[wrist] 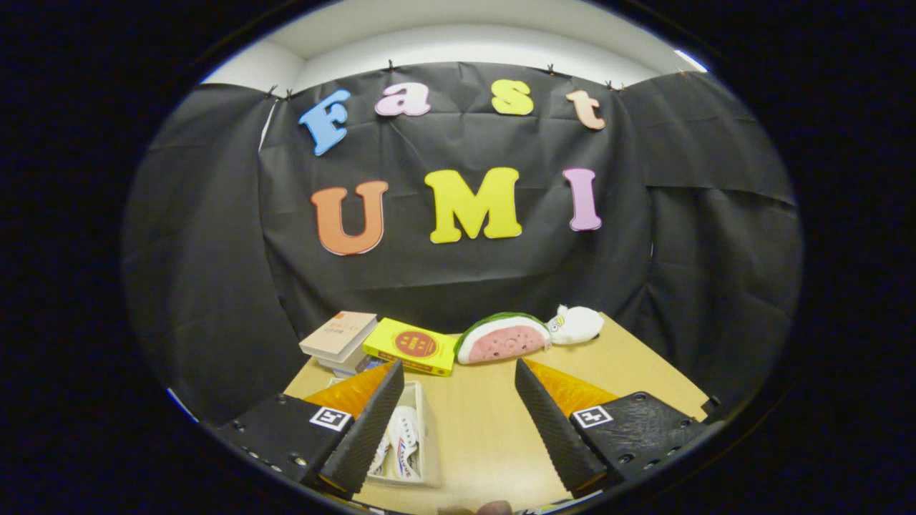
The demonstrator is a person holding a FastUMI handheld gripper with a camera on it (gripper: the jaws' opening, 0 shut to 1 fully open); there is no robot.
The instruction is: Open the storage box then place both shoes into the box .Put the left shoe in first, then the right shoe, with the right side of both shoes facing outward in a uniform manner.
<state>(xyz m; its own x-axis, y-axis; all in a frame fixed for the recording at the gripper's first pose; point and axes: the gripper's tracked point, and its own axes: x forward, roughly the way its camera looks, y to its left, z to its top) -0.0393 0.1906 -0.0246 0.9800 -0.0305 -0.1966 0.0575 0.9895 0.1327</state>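
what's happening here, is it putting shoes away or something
A person holds a gripper above a wooden table, its fingers open and holding nothing. Beside the left finger sits a clear box with white shoes inside; whether both are in is hard to tell. Beyond the fingers, at the far edge, lie stacked books, a yellow box, a watermelon plush and a white plush.
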